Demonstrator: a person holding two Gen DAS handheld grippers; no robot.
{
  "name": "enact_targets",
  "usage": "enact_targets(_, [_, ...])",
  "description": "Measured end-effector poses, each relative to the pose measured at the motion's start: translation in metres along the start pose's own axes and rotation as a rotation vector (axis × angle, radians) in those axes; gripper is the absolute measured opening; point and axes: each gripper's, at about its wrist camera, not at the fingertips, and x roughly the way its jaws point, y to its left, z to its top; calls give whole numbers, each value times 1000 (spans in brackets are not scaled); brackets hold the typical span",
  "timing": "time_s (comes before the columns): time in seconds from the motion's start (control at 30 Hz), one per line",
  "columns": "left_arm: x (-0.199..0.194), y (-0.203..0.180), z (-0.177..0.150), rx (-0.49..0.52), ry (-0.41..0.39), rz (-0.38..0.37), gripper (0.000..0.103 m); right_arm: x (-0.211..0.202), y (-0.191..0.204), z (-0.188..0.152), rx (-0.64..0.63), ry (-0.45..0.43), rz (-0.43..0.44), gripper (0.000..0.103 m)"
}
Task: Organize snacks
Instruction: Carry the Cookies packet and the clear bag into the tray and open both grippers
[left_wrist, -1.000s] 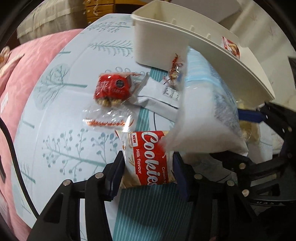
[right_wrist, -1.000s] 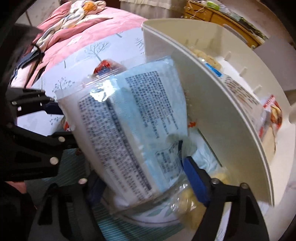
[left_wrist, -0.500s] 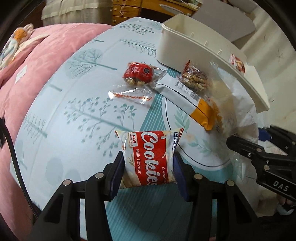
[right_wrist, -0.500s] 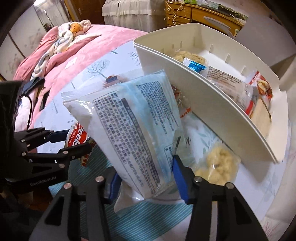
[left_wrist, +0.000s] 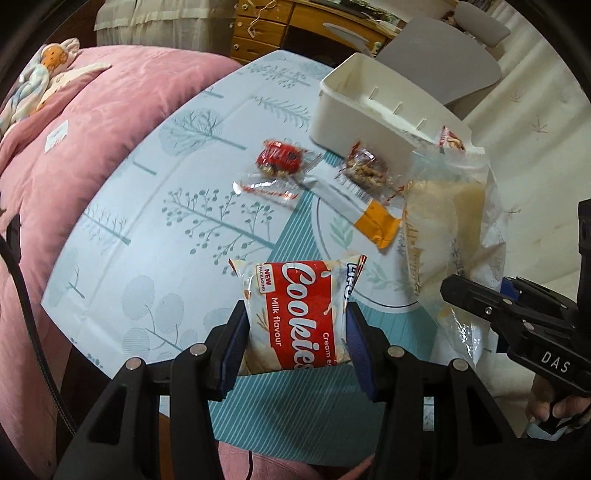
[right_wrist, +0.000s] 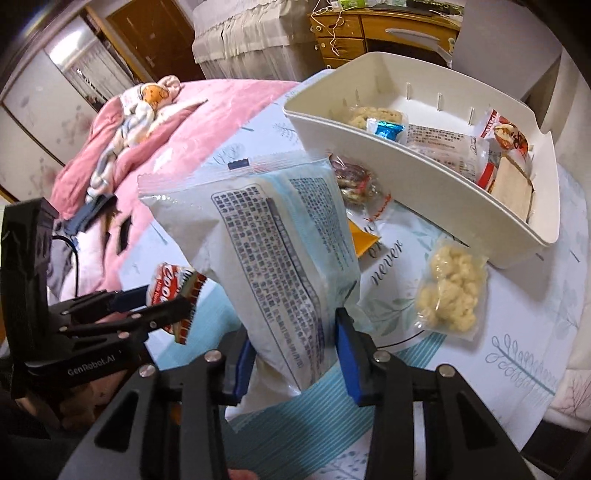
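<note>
Both hands are loaded at once, and that is where I'd worry. The left hand-held gripper (left_wrist: 295, 339) is clamped on the cookie pack (left_wrist: 298, 314), pinching only its lower part, so the top stands free above the bench (left_wrist: 155, 236). The right hand-held gripper (right_wrist: 295, 362) is clamped on the big bag (right_wrist: 273, 266) near its bottom corner, and the bag towers up and leans toward eleven o'clock; it looks top-heavy and slick, so I'd guess it could pivot or slide out on the way to the bin (right_wrist: 424, 177) at one o'clock. The bin already holds several packets toward its right end, so the tall bag may catch on the near wall or tip it. Swinging across could also sweep the loose puffs packet (right_wrist: 452, 288) at three o'clock or the nut bar (right_wrist: 356, 181) just before the bin.
</note>
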Motion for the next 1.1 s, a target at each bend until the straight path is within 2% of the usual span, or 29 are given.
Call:
enact_targets(0.2, [-16, -14, 22, 53, 11, -22, 49, -22, -7, 17, 53, -63, 20, 40])
enact_targets(0.33, [-15, -27, 47, 103, 69, -27, 49, -40, -16, 32, 94, -129, 24, 40])
enact_targets(0.63, [-19, -58, 112, 216, 87, -70, 49, -68, -37, 68, 149, -263, -16, 39])
enact_targets(0.83, [-14, -77, 158, 292, 64, -95, 49, -71, -56, 92, 191, -322, -88, 39])
enact_targets(1.1, [11, -98, 207, 361, 35, -154, 50, -61, -83, 113, 229, -346, -206, 39])
